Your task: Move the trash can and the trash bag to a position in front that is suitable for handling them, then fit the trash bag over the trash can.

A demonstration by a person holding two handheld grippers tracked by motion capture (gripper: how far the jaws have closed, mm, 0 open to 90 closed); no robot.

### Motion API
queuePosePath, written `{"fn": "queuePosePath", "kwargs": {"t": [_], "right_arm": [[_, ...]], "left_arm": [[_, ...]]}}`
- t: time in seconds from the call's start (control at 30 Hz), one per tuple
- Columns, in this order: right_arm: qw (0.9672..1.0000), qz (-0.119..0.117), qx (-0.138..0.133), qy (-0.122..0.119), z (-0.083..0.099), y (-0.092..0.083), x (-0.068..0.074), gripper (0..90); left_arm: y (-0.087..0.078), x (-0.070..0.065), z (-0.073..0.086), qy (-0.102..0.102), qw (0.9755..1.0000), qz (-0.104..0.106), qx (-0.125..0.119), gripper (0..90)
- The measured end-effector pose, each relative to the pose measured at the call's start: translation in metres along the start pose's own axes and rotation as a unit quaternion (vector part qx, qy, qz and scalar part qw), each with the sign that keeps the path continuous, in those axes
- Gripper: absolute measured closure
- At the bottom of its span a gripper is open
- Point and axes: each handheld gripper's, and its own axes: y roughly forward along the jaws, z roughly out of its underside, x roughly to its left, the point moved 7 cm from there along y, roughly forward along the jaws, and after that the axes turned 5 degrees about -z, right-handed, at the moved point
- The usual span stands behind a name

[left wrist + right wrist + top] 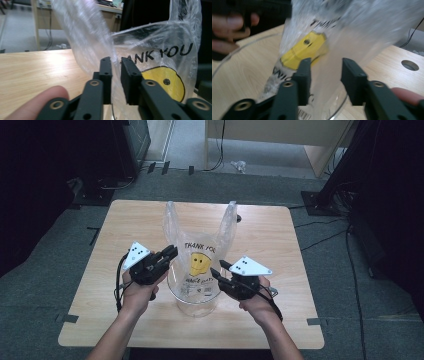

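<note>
My left jaws [115, 65] pinch the flimsy, slippery plastic bag [200, 260] at its rim; my right jaws [325, 67] stand spread around film, which I judge weightless, tear-prone.

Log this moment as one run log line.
scene: plastic bag in clear bowl | left gripper: pinching bag film | right gripper: open around bag
</note>
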Motion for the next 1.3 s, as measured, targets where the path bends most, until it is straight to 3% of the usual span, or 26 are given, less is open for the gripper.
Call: {"fn": "queuePosePath", "kwargs": {"t": [0.13, 0.2, 0.27, 0.37, 0.47, 0.6, 0.8, 0.87, 0.9, 0.97, 1.03, 1.1, 1.13, 1.2, 1.3], "right_arm": [[0.9997, 0.007, -0.020, 0.011, -0.007, -0.009, -0.004, 49.4], [0.9996, 0.008, -0.026, 0.008, -0.011, -0.011, -0.003, 48.0], [0.9994, 0.010, -0.033, 0.005, -0.016, -0.014, -0.003, 48.4], [0.9984, 0.033, -0.045, 0.000, -0.022, -0.016, -0.003, 63.0], [0.9985, 0.034, -0.042, -0.004, -0.022, -0.014, -0.001, 79.5], [0.9992, 0.027, -0.028, -0.012, -0.015, -0.008, 0.002, 86.0], [0.9994, 0.023, -0.024, -0.005, -0.008, -0.007, 0.001, 85.7], [0.9995, 0.022, -0.023, -0.004, -0.007, -0.007, 0.000, 85.6], [0.9995, 0.021, -0.022, -0.002, -0.006, -0.007, 0.000, 85.6], [0.9995, 0.020, -0.023, -0.003, -0.005, -0.007, -0.001, 83.9], [0.9996, 0.016, -0.024, -0.002, -0.005, -0.009, 0.000, 78.0], [0.9996, 0.010, -0.027, -0.001, -0.006, -0.011, 0.001, 68.7], [0.9995, 0.009, -0.029, 0.001, -0.007, -0.013, 0.001, 66.8], [0.9994, 0.010, -0.032, 0.004, -0.009, -0.016, 0.002, 61.9], [0.9991, 0.011, -0.040, 0.006, -0.015, -0.021, 0.002, 57.5]], "left_arm": [[-0.007, -0.003, 0.007, 0.015, 0.9996, 0.025, 0.007, 83.4], [-0.010, -0.004, 0.008, 0.020, 0.9993, 0.033, 0.002, 75.5], [-0.012, -0.003, 0.006, 0.022, 0.9994, 0.026, -0.011, 59.7], [-0.012, 0.002, 0.000, 0.003, 0.9997, 0.006, -0.022, 47.6], [-0.012, 0.004, -0.005, -0.003, 0.9995, -0.006, -0.032, 43.9], [-0.010, 0.002, -0.011, 0.000, 0.9992, -0.013, -0.038, 43.0], [-0.007, -0.002, -0.012, 0.002, 0.9994, -0.011, -0.034, 46.2], [-0.007, -0.004, -0.012, 0.008, 0.9994, -0.013, -0.033, 56.1], [-0.008, -0.004, -0.011, 0.011, 0.9994, -0.012, -0.031, 65.1], [-0.009, -0.006, -0.009, 0.013, 0.9997, 0.005, -0.022, 75.8], [-0.010, -0.007, -0.005, 0.014, 0.9997, 0.017, -0.013, 78.9], [-0.011, -0.006, -0.003, 0.011, 0.9996, 0.026, -0.010, 75.5], [-0.012, -0.006, -0.002, 0.012, 0.9995, 0.026, -0.011, 68.5], [-0.013, -0.005, -0.004, 0.015, 0.9997, 0.014, -0.017, 53.0], [-0.017, -0.003, -0.010, 0.011, 0.9995, -0.001, -0.030, 42.5]]}}
